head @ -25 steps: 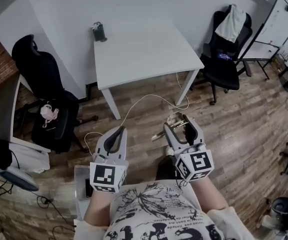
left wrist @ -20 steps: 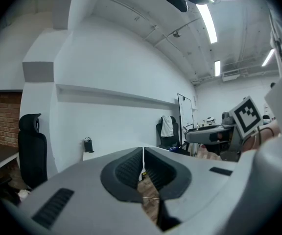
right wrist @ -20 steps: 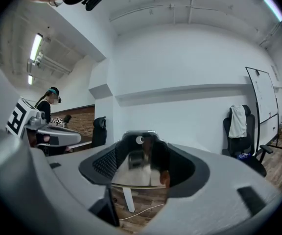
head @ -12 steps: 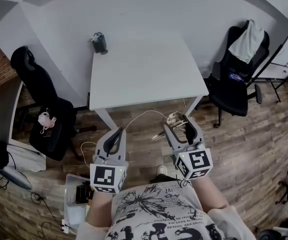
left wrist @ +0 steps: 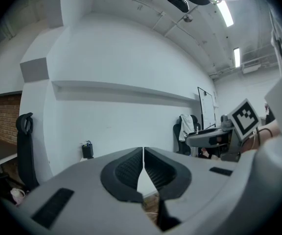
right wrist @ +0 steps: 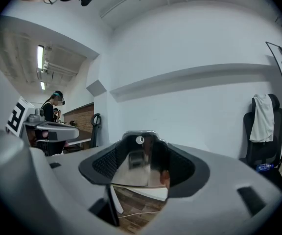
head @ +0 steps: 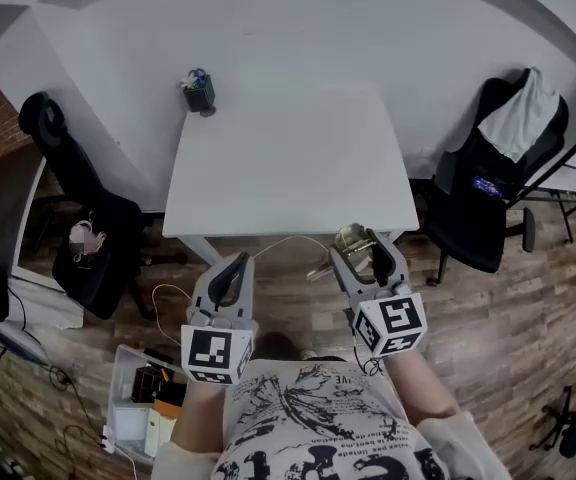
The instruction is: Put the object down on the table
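Note:
My right gripper (head: 364, 250) is shut on a shiny metal object (head: 350, 236), held over the wooden floor just in front of the white table (head: 288, 158). In the right gripper view the object (right wrist: 140, 166) fills the gap between the jaws of the right gripper (right wrist: 143, 156); it is mirror-like, with a small hole near its top. My left gripper (head: 234, 268) hangs beside it, also short of the table's near edge. In the left gripper view, the left gripper (left wrist: 143, 155) has its pads together with nothing between them.
A black pen holder (head: 199, 92) stands at the table's far left corner. Black office chairs stand at the left (head: 78, 218) and at the right (head: 493, 198), the right one with a pale cloth over it. A white cable (head: 268, 243) lies on the floor. A box of items (head: 148, 398) sits lower left.
The table has come nearer and now lies just ahead of both grippers. The grippers keep the same pose, and the right one still holds the metal object.

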Demonstrator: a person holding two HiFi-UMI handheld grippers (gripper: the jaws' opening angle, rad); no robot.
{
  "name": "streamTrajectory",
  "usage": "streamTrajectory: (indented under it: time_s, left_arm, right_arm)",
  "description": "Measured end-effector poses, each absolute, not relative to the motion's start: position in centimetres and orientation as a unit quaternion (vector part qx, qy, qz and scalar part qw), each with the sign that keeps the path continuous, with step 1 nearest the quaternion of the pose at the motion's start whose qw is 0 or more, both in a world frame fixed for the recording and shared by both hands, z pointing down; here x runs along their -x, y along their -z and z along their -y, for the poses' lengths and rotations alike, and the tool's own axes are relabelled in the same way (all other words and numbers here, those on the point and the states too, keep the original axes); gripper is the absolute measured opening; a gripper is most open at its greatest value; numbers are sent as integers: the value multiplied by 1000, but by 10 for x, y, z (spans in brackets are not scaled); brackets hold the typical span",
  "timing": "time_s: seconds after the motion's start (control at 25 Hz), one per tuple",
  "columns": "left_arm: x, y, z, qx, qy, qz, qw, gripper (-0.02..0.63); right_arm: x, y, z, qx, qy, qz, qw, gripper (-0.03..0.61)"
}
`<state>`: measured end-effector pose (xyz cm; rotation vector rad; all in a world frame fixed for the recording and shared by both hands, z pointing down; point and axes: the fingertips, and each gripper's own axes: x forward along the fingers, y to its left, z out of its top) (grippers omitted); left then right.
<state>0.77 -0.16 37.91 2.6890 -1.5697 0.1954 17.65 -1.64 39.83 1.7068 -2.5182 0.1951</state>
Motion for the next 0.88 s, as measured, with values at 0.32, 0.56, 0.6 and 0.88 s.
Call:
streamTrajectory:
  time_s: [0.32,0.56,0.6,0.88]
  left_arm:
    - [-9,-397,69,-855,-70,513,28,12]
    - [0,-402,156,-859,-63,507,34,12]
    - [1,-401,173,-860,-61,505,33,12]
    - [16,-399,270,-870,-58,488,28,12]
  right_arm:
    - [-181,-423,88,-552,-94,826,59,281]
    - [-176,-430,172,-559,-102,820,71,281]
    - [-175,-430,189,-561,-102,818,73,281]
    - [-154,-431,284,-567,-104,813,83,281]
